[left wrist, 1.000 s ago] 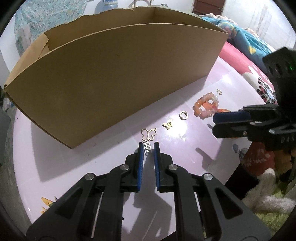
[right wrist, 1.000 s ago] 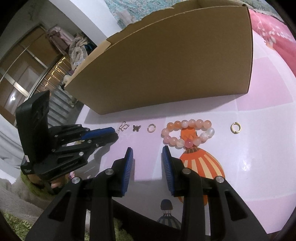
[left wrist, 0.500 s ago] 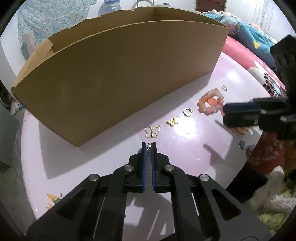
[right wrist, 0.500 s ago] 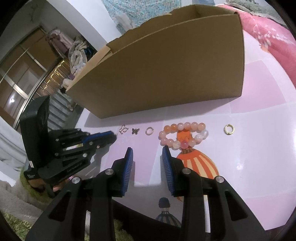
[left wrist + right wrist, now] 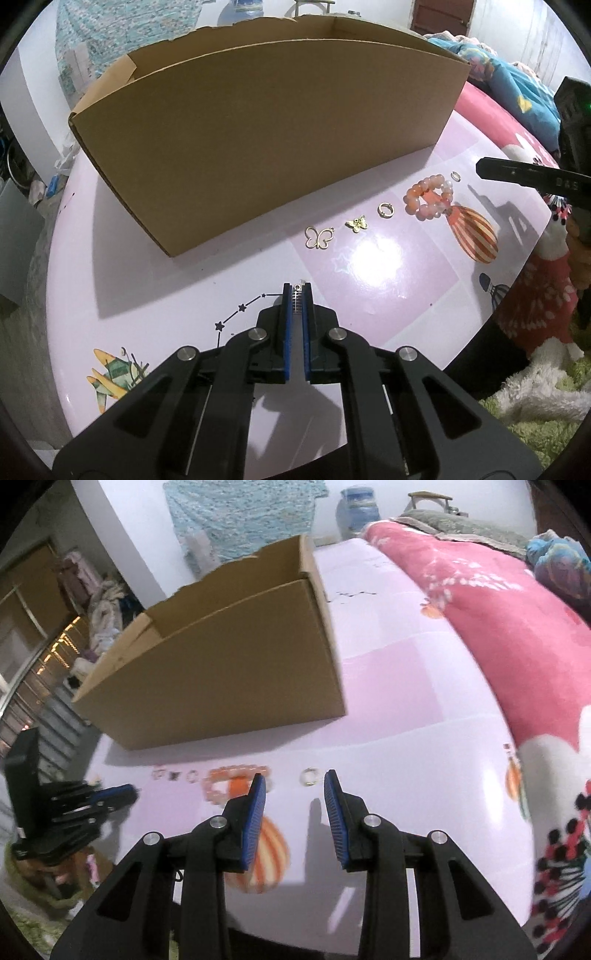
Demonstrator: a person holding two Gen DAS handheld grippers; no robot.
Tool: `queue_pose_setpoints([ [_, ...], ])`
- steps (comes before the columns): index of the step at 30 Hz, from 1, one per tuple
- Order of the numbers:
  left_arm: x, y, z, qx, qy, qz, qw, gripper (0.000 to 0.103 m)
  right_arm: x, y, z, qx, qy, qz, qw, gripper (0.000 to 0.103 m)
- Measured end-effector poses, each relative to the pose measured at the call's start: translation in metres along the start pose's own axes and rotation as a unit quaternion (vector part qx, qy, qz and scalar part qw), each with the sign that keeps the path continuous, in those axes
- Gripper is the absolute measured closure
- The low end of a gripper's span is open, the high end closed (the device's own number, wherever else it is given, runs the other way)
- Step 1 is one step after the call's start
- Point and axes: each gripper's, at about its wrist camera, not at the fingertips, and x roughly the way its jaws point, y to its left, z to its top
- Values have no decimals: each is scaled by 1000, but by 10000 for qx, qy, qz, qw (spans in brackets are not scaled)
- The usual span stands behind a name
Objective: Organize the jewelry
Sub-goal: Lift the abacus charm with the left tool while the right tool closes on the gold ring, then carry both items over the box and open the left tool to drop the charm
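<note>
My left gripper (image 5: 296,291) is shut on a small silver pendant (image 5: 296,298) and holds it above the pink table (image 5: 388,295). On the table in a row lie a gold open butterfly charm (image 5: 318,237), a small gold butterfly (image 5: 357,223), a gold ring (image 5: 385,210), a pink bead bracelet (image 5: 428,197) and another gold ring (image 5: 456,175). My right gripper (image 5: 294,780) is open above the table, with the bracelet (image 5: 236,779) to its left and a ring (image 5: 309,776) just beyond its fingertips.
An open cardboard box (image 5: 266,122) stands behind the jewelry row; it also shows in the right wrist view (image 5: 221,664). A pink blanket (image 5: 498,620) lies to the right. Fluffy rug (image 5: 535,398) sits below the table edge.
My left gripper closed on the silver pendant, lifted it and drew back from the row. My right gripper swung right, from the bracelet toward the far ring.
</note>
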Motion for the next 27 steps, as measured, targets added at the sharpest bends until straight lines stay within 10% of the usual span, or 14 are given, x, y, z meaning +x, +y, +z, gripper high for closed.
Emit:
queue_pose_setpoints([
  [13, -4, 3, -4, 4, -35, 35, 10000, 99, 29, 29, -2, -970, 127, -814, 9919, 79],
  [27, -8, 2, -11, 18, -154, 9, 9999, 99, 18, 27, 0, -808, 9, -667, 9945, 92],
])
